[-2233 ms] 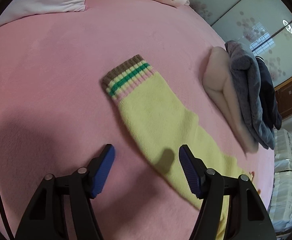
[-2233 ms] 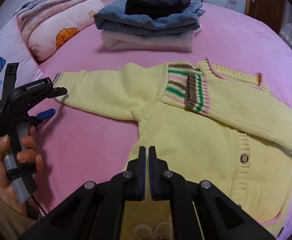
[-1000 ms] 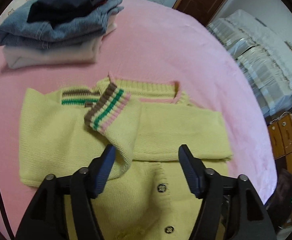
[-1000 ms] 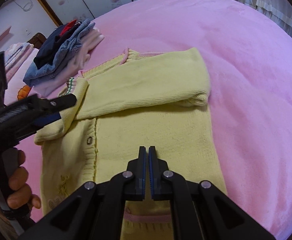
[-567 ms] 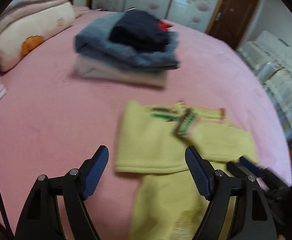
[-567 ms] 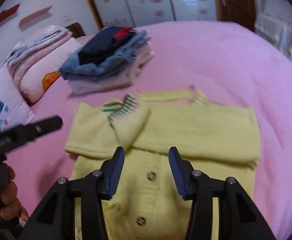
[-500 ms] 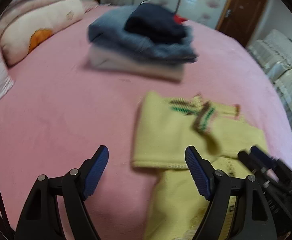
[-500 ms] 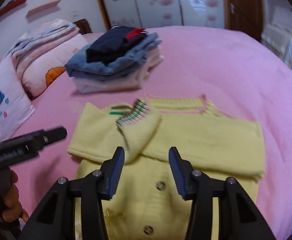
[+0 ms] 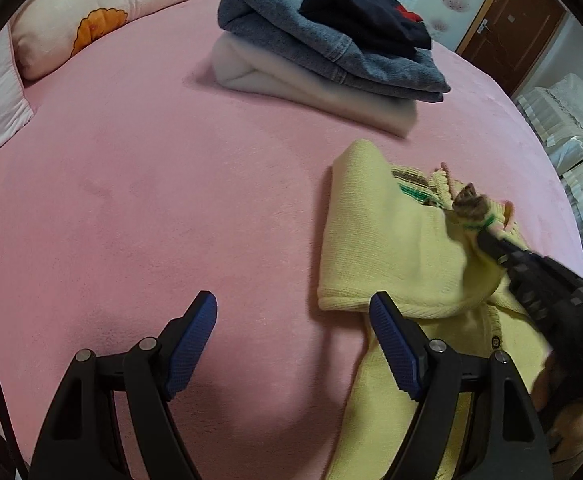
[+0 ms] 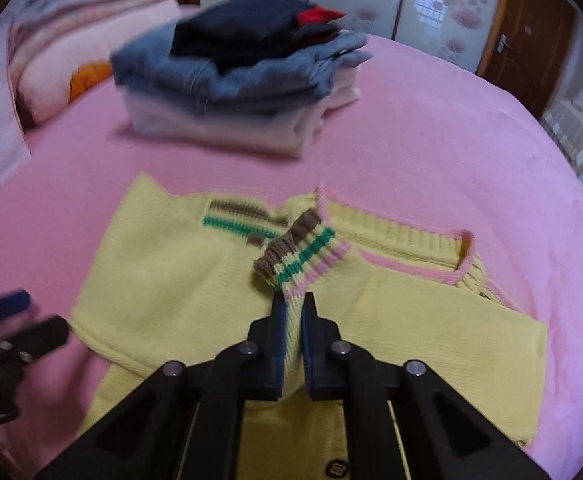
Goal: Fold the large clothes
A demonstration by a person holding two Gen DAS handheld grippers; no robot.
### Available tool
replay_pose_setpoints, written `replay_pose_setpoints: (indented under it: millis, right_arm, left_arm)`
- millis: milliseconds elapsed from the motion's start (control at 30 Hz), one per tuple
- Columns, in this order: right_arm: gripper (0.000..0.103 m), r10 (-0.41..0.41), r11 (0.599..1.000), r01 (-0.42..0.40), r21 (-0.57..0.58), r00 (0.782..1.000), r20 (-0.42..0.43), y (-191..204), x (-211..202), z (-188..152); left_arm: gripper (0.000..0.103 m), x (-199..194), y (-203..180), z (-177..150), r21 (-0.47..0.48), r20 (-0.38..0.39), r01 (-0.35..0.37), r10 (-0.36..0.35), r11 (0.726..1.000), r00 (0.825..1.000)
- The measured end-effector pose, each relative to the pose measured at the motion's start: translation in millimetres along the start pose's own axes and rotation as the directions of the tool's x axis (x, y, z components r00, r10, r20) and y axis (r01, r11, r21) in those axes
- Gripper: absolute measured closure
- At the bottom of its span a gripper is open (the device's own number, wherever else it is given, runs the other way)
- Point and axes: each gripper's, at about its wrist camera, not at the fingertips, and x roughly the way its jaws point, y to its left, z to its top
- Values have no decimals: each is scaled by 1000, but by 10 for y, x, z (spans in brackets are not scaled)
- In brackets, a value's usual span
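Observation:
A yellow knit cardigan point(image 10: 163, 276) lies on the pink bed point(image 10: 431, 148), both sleeves folded across its chest. My right gripper point(image 10: 290, 300) is shut on the upper sleeve just behind its striped cuff point(image 10: 303, 252) and holds it slightly raised. The left wrist view shows the cardigan point(image 9: 383, 248) at right with my right gripper point(image 9: 483, 236) pinching the cuff point(image 9: 471, 206). My left gripper point(image 9: 291, 320) is open and empty, over bare bed left of the cardigan; its tip shows in the right wrist view point(image 10: 7, 304).
A stack of folded clothes point(image 9: 331, 40), white, grey-blue and navy, sits behind the cardigan, also in the right wrist view point(image 10: 243, 72). Pillows point(image 9: 91, 12) lie at the far left. A brown door point(image 10: 523, 32) and striped bedding point(image 9: 567, 120) are at right.
My right gripper opened, then shut on the folded sleeve near its cuff. My left gripper swung away from the cardigan to the bare bed on its left and stayed open.

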Motion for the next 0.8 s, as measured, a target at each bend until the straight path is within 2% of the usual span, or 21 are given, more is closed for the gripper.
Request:
replay_pose_setpoints:
  millis: [67,133,233,267,300,400,500,600,800]
  right_arm:
    - [97,15,996,-21,89,997,73,-293,-297,-17]
    - [96,16,987,-32,160,995,101,-564,-477,-131]
    - [90,-59,977,56,205,998,12,-922,-494,-435]
    - [79,-63,976,69,207,997,-39,-1021,-455,-557]
    - [71,-59,974,73,215,996,-68,-1109,-437,-657]
    - [71,15,959,7,282,997,-76,-1394,-523,-842]
    - [70,70,940,-55,336,997,-33,-1573,-593,-763]
    - [70,125,921,-108,374,992,-23,-1681,-457,-609]
    - [70,126,919,-63,390,982,-139,-1680,-25,-492]
  left_arm:
    - [25,-37,-65,-4,17,9,9,-9,1000,1000]
    - [25,-53,-126,-12,37,11,19,-19,999,1000]
    - [26,-23,-251,-18,74,0,41,-41,996,999]
    - [25,-19,-282,-18,83,-3,44,-44,996,999]
    - [25,0,-339,-10,100,-7,48,-48,994,999]
    - [25,66,-480,64,152,-22,74,-71,986,997]
    - [26,162,-571,220,194,-14,68,-66,979,998]
    - [26,343,-588,413,210,-31,67,-62,975,998]
    - [26,738,-560,615,195,-120,121,-98,973,988]
